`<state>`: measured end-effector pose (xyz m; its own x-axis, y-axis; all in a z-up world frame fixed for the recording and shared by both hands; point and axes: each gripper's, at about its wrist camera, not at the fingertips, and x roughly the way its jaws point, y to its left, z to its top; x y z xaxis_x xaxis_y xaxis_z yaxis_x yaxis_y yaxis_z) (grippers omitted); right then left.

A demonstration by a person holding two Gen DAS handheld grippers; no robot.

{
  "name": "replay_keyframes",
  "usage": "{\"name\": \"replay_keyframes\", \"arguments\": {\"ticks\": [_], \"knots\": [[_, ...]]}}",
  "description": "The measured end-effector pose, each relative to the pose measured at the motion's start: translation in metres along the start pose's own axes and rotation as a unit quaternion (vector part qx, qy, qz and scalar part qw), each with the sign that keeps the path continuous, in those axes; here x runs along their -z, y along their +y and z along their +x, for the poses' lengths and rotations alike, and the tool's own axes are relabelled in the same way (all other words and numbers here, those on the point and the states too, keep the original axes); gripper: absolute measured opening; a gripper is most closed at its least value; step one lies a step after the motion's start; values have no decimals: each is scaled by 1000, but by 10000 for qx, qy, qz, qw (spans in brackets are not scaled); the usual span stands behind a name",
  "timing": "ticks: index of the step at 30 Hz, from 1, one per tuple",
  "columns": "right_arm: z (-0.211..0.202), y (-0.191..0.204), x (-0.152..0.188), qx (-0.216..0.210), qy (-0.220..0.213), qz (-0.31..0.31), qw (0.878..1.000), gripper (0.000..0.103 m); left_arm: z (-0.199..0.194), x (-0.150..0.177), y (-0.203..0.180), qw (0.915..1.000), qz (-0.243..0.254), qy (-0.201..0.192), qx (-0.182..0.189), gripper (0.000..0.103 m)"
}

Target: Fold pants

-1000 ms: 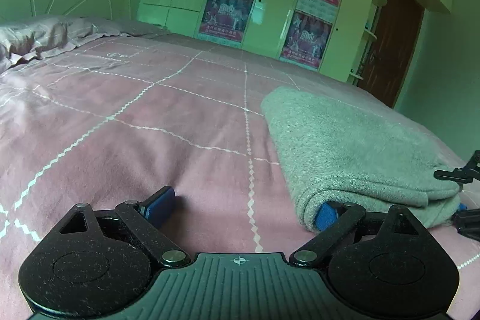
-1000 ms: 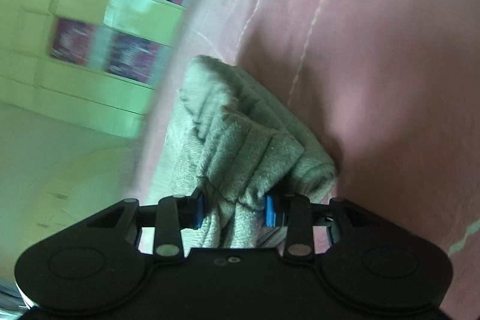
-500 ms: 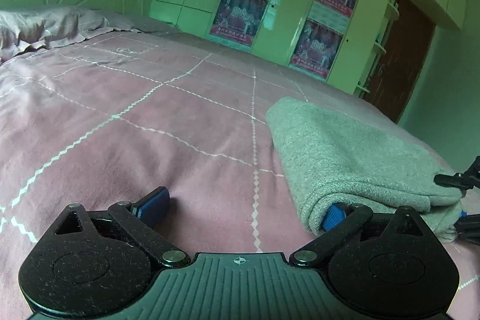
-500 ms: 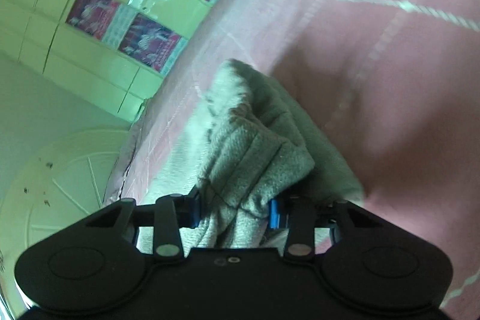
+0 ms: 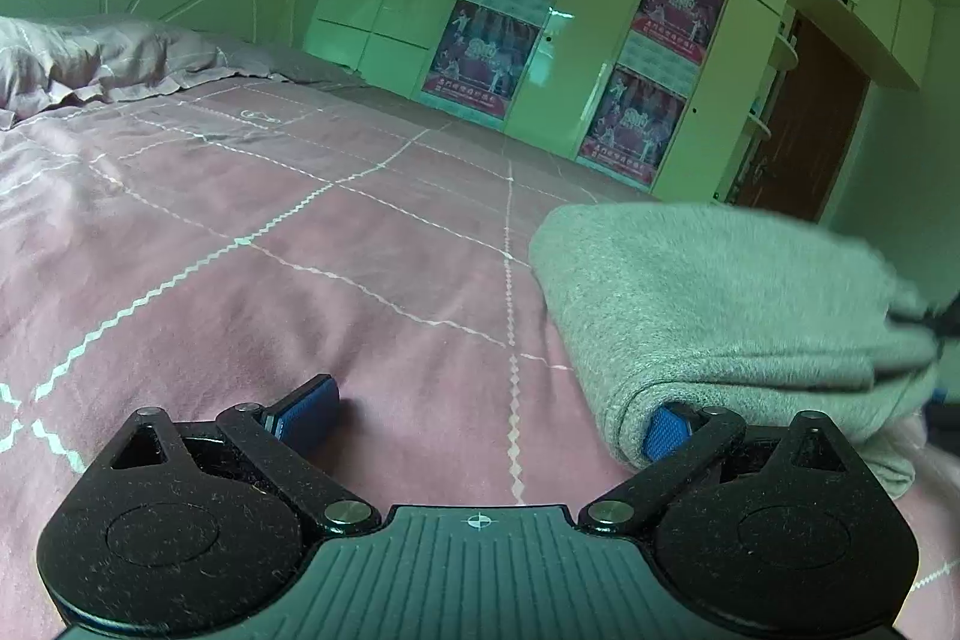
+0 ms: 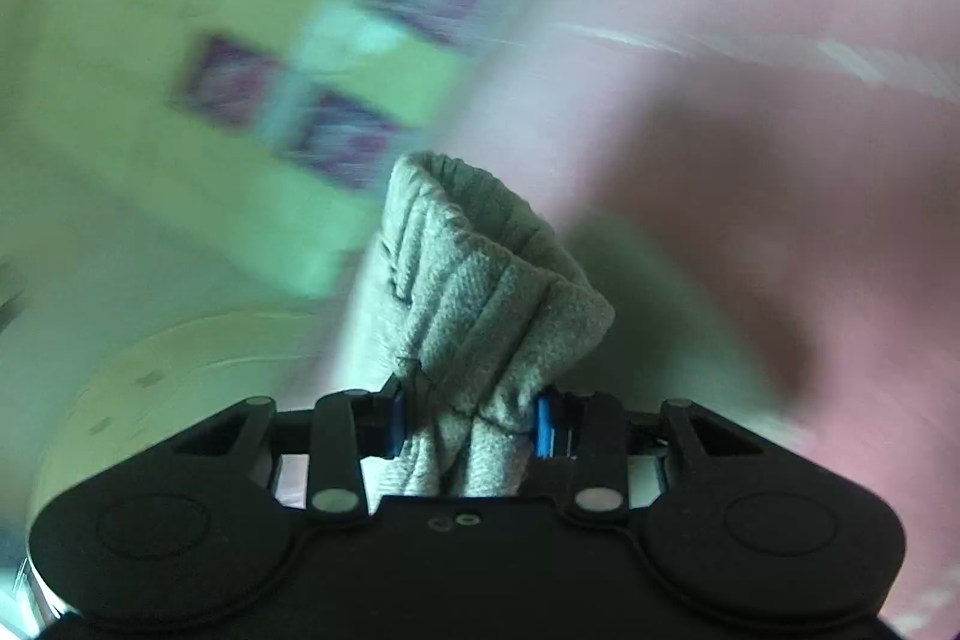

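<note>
Pants (image 5: 720,292) grey, folded, at 3 o'clock on pink bedspread (image 5: 300,250), left gripper (image 5: 480,415) spread wide, its right finger (image 5: 663,430) tucked under the fold, right gripper (image 6: 468,418) clamped on bunched pants (image 6: 480,292), surroundings blurred, wardrobe (image 5: 600,10) at 12 o'clock.

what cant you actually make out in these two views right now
- Left wrist view: the right finger pad of the left hand-held gripper is tucked under the grey pants; how far in, hidden by the fold.
- Left wrist view: the right edge of the pants is smeared by motion blur.
- Right wrist view: the wardrobe posters and bedspread are blurred.
- Right wrist view: the right hand-held gripper clamps bunched pants; which part, unclear.
</note>
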<state>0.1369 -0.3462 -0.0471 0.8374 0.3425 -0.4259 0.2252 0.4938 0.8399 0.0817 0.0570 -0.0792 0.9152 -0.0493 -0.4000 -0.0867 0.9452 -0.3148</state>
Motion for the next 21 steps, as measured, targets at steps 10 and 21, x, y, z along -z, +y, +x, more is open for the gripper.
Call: {"name": "replay_keyframes", "arguments": {"ticks": [10, 21], "knots": [[7, -10, -11, -190, 332, 116, 9992, 35, -1, 1, 0, 10000, 32, 5, -3, 100], [-16, 36, -7, -1183, -318, -1005, 9874, 30, -1, 2, 5, 9999, -25, -93, 34, 100]]}}
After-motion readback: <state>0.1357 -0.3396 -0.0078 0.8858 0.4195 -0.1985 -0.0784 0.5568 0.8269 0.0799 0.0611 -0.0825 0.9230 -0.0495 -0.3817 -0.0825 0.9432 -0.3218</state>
